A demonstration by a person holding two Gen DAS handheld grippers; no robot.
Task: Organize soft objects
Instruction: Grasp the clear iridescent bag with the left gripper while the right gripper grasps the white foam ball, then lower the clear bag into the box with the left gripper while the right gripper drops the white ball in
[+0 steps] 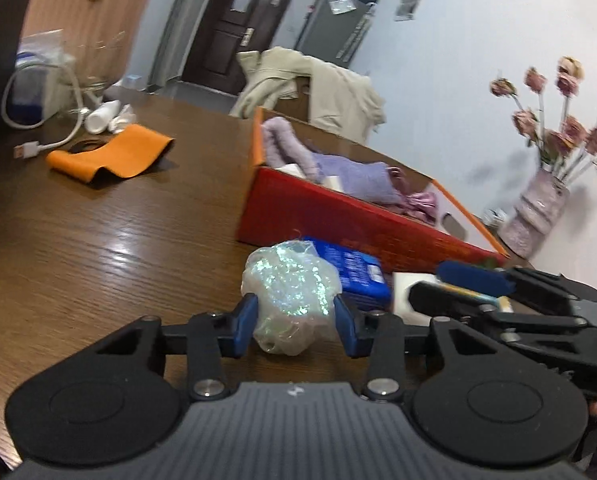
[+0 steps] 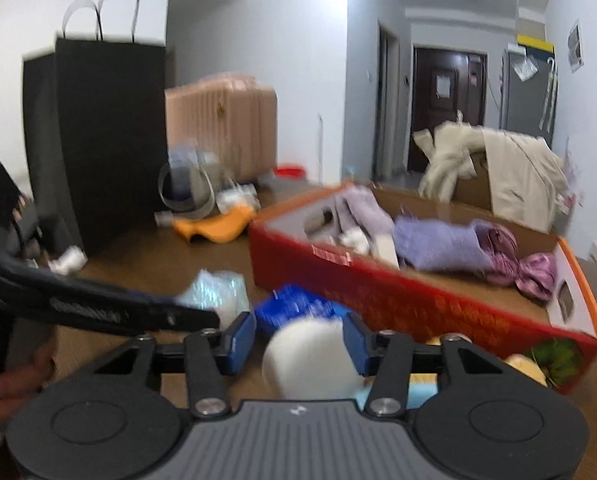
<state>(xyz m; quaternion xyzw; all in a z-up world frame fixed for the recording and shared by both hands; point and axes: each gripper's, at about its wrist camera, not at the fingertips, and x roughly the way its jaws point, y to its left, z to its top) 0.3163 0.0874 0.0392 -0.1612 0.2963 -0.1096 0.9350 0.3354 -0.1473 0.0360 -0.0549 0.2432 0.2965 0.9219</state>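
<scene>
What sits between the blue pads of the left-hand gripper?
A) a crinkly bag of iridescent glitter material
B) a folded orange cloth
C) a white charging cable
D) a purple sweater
A: in the left wrist view, the shimmering clear bag sits between the left gripper pads, which touch its sides; the orange cloth lies far off on the wooden table.

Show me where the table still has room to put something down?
Bare wood lies between the orange cloth, the red box and the shiny bag. It is crowded beside the bag, around the blue pack.
</scene>
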